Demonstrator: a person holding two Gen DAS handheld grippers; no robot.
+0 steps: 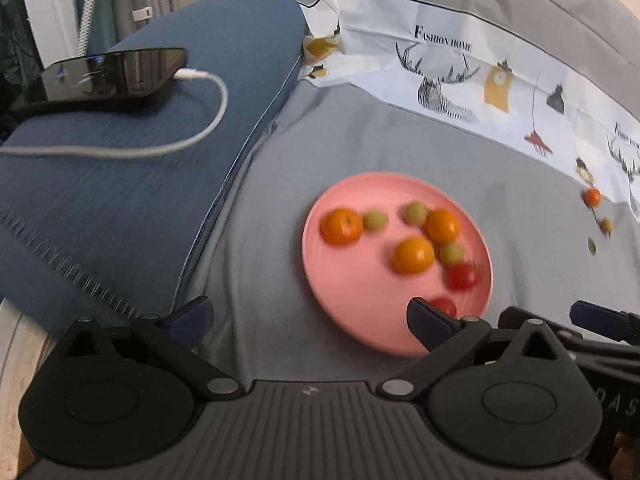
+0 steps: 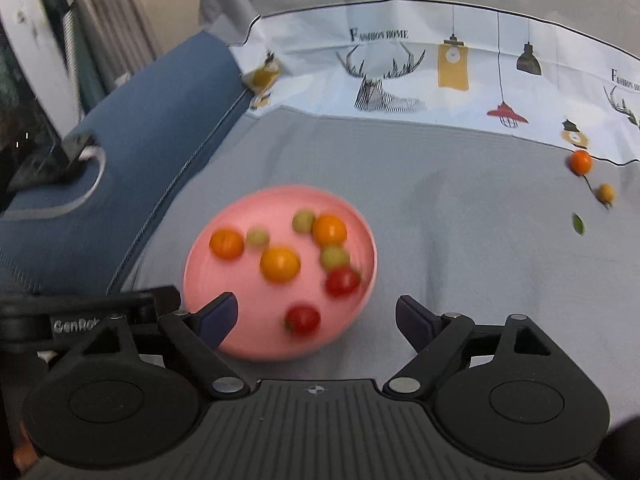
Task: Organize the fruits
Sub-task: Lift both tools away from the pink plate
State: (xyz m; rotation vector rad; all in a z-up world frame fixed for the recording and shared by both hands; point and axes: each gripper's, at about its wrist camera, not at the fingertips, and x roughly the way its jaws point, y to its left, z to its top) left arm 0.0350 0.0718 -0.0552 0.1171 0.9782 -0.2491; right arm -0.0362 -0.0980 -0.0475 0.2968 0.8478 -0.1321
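Observation:
A pink plate (image 1: pixel 360 320) (image 2: pixel 240 332) lies on the grey cloth. It holds three oranges (image 1: pixel 341 226) (image 2: pixel 280 264), three small green fruits (image 1: pixel 416 213) (image 2: pixel 303 221) and two red tomatoes (image 1: pixel 462 277) (image 2: pixel 302 319). A small orange fruit (image 1: pixel 592 197) (image 2: pixel 580 162), a yellow one (image 1: pixel 606 225) (image 2: pixel 605 192) and a green leaf (image 2: pixel 577 224) lie on the cloth far right of the plate. My left gripper (image 1: pixel 310 318) is open and empty at the plate's near left edge. My right gripper (image 2: pixel 316 320) is open and empty over the plate's near edge.
A blue cushion (image 1: pixel 140 160) at the left carries a black phone (image 1: pixel 116 74) with a white cable (image 1: pixel 192 136). A printed white cloth (image 1: pixel 460 68) (image 2: pixel 440 60) lies behind the plate. The right gripper's finger shows in the left wrist view (image 1: pixel 600 320).

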